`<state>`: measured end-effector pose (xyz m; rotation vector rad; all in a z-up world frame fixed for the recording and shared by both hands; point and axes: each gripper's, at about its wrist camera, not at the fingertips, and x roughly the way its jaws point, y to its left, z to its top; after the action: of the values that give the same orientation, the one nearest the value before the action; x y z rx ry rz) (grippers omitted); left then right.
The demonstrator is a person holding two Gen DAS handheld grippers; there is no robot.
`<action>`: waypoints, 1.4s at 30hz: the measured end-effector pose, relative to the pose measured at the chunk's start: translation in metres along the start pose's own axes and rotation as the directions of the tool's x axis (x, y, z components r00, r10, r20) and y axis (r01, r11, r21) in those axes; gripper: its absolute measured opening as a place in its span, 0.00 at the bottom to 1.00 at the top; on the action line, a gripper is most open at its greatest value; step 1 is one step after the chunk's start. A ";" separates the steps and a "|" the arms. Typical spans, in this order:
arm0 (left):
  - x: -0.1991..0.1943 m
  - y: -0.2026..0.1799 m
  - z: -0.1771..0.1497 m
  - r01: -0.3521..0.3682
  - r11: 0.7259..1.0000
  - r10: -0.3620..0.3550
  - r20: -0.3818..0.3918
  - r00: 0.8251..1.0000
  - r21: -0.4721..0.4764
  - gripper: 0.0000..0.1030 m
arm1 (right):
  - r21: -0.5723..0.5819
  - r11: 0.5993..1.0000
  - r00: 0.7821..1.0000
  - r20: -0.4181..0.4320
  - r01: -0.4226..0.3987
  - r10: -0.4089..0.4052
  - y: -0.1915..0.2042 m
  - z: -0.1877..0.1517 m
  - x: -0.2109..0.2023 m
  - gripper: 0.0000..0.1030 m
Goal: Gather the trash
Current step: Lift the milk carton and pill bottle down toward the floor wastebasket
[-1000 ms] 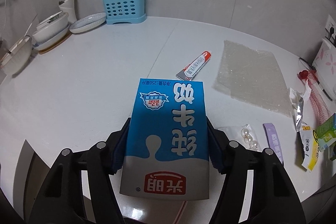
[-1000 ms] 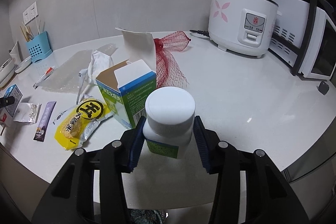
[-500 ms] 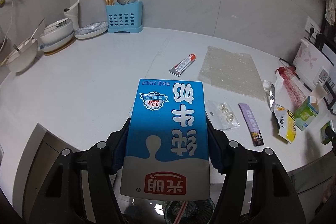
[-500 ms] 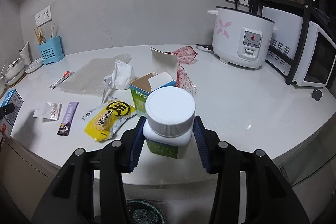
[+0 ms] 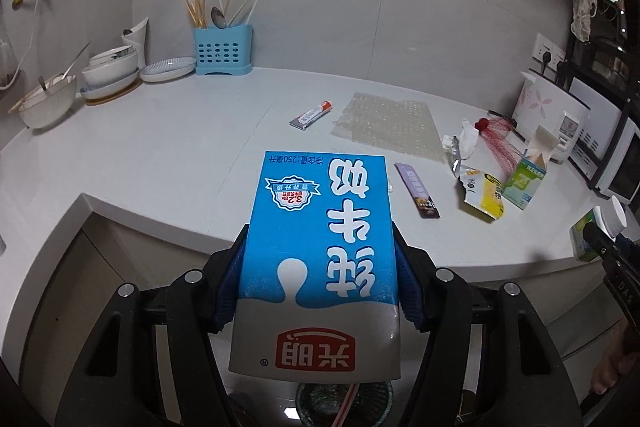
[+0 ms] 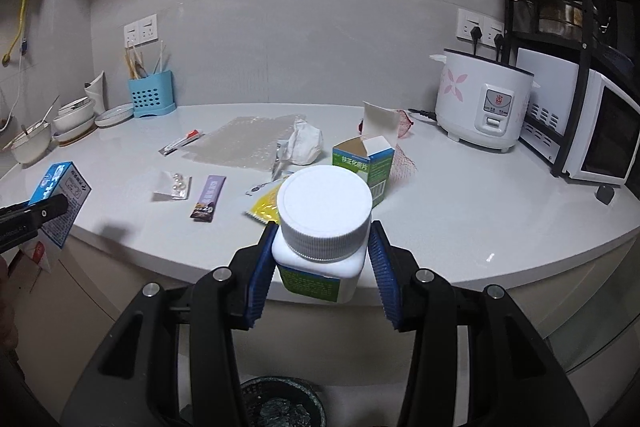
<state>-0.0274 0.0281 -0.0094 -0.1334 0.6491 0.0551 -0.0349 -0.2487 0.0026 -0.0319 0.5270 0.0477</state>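
Left claw (image 5: 318,281) clenched on one blue milk carton (image 5: 320,255), blue pads flat against its two narrow sides, carton held off the desk (image 5: 160,163) edge and above a dark bin (image 5: 344,401) partly seen below; probably light and thin-walled, likely to dent under a hard squeeze, so best gripped across the flat sides as now. Right claw (image 6: 322,267) clenched on one white pill bottle (image 6: 320,227) just under its ribbed cap, likewise out past the desk edge with the bin (image 6: 280,405) beneath; rigid, smooth plastic, apt to slip, shoulders the safer hold. On the desk, left to right: one small tube (image 5: 311,115); one bubble-wrap sheet (image 5: 388,125); one purple sachet (image 5: 417,190); one crumpled tissue (image 5: 467,139); one yellow wrapper (image 5: 486,197); one open green box (image 5: 524,181); one red net (image 5: 498,133); all light, mostly limp.
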 end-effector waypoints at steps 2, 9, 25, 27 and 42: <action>-0.008 -0.003 -0.013 0.003 1.000 -0.003 0.012 1.000 -0.003 0.60 | -0.004 1.000 1.000 0.009 -0.016 0.016 0.007 -0.008 -0.008 0.42; -0.029 -0.011 -0.064 0.035 0.999 -0.035 0.056 0.998 -0.001 0.60 | -0.005 0.998 0.997 0.016 -0.070 0.070 0.030 -0.050 -0.026 0.42; 0.031 -0.015 -0.178 0.093 0.996 -0.093 -0.050 0.994 -0.001 0.60 | 0.020 0.997 0.987 -0.136 -0.079 0.081 0.061 -0.168 0.034 0.42; 0.044 -0.013 -0.191 0.087 0.996 -0.087 -0.064 0.994 -0.002 0.60 | 0.015 0.998 0.986 -0.154 -0.066 0.068 0.062 -0.184 0.047 0.42; 0.157 -0.020 -0.290 0.084 0.996 -0.080 -0.250 0.965 0.005 0.60 | 0.066 0.997 0.923 -0.380 -0.039 0.061 0.062 -0.305 0.150 0.42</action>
<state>-0.0739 -0.0308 -0.3313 -0.1538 0.8944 -0.0473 -0.0618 -0.1942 -0.3378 0.0290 0.9203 0.0774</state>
